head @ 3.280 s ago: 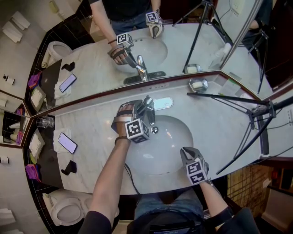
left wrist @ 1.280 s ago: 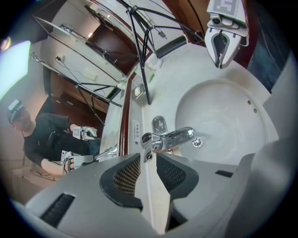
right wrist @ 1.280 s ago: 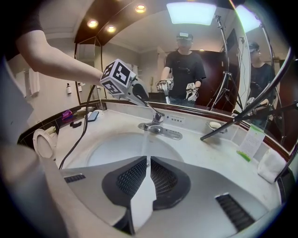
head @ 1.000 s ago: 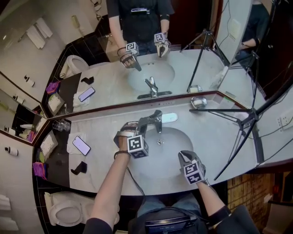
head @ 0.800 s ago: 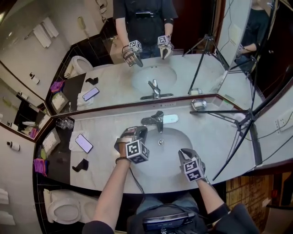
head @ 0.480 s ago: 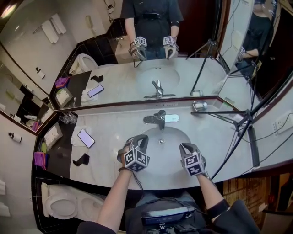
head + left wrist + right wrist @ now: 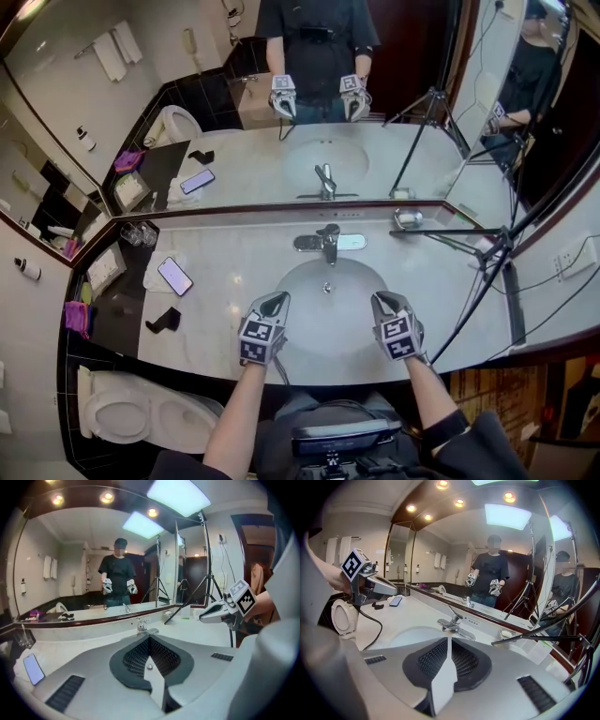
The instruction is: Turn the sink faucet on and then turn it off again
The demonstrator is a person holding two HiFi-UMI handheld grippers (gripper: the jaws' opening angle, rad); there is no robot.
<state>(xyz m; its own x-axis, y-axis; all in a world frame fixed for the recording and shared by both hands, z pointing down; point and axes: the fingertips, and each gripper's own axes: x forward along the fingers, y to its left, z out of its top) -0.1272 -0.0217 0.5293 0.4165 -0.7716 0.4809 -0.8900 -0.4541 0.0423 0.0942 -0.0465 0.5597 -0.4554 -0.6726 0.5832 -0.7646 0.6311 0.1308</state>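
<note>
Found L gripper (image 7: pixel 278 298) clenched, jaws together w/ nothing between, lower centre-left of head view, over near rim of sink (image 7: pixel 328 323). Found R gripper (image 7: pixel 380 300) likewise clenched & empty, lower centre-right, same rim. Placed faucet (image 7: pixel 328 242) at frame centre, behind basin, well apart from both. Lever looked level & no stream visible, so judged tap prob. off; couldn't rule out a drip. Noted phone (image 7: pixel 174 276) centre-left on counter (image 7: pixel 234 262), and tripod (image 7: pixel 467 307) leg slanting down at right, near R gripper. Risks, as judged: reaching back in w/ shut jaws could nudge lever & restart flow. Swinging R gripper outward could clip tripod leg. Cable (image 7: pixel 380 626) hanging off L gripper could snag on counter edge.
</note>
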